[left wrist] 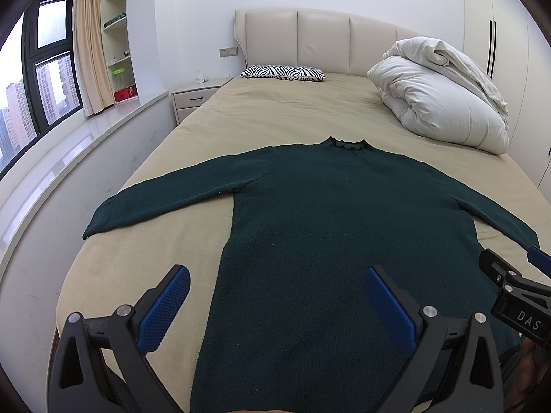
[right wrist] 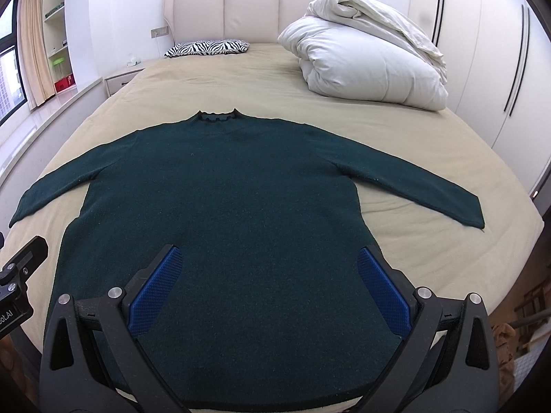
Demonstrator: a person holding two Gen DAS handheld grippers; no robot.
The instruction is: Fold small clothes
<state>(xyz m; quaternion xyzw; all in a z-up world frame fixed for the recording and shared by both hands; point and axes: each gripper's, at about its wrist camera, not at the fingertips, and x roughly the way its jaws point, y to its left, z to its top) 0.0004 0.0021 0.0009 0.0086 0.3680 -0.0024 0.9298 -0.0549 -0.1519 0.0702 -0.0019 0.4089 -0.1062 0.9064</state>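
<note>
The dark green knit sweater (right wrist: 220, 186) lying flat ahead appears soft, limp and light; with the left gripper (left wrist: 275, 306) and right gripper (right wrist: 268, 289) jaws both spread apart and empty, pinch a sleeve cuff or hem edge.

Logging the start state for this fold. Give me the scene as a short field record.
garment: dark green sweater, spread flat, front up, both sleeves out
surface: bed with tan sheet
collar: toward the headboard
left hand-held gripper: open, over the hem area
right hand-held gripper: open, over the hem area
also on bed: white duvet, zebra pillow
folds made: none
</note>
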